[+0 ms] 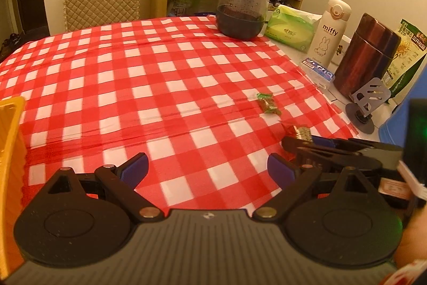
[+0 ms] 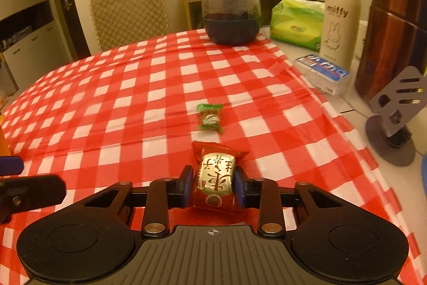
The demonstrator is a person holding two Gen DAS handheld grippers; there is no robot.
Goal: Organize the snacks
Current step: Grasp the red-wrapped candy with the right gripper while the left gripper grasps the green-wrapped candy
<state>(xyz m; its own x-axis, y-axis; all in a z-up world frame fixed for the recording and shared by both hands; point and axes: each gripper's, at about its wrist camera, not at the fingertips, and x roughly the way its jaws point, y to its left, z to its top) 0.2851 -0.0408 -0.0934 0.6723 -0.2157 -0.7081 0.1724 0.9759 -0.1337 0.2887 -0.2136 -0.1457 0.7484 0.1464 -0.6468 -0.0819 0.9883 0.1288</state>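
A red-and-white checked tablecloth (image 2: 133, 87) covers the table, with a dark jar (image 2: 231, 8) at its far edge. The right gripper (image 2: 213, 187) is clamped on a red-and-gold wrapped snack (image 2: 215, 179), pads pressing both sides. A green wrapped candy (image 2: 210, 117) lies just beyond it. The left gripper (image 1: 206, 168) is spread wide, nothing between its pads, beside a yellow container (image 1: 10, 140).

Yellow container (image 1: 10, 151) cut off left.
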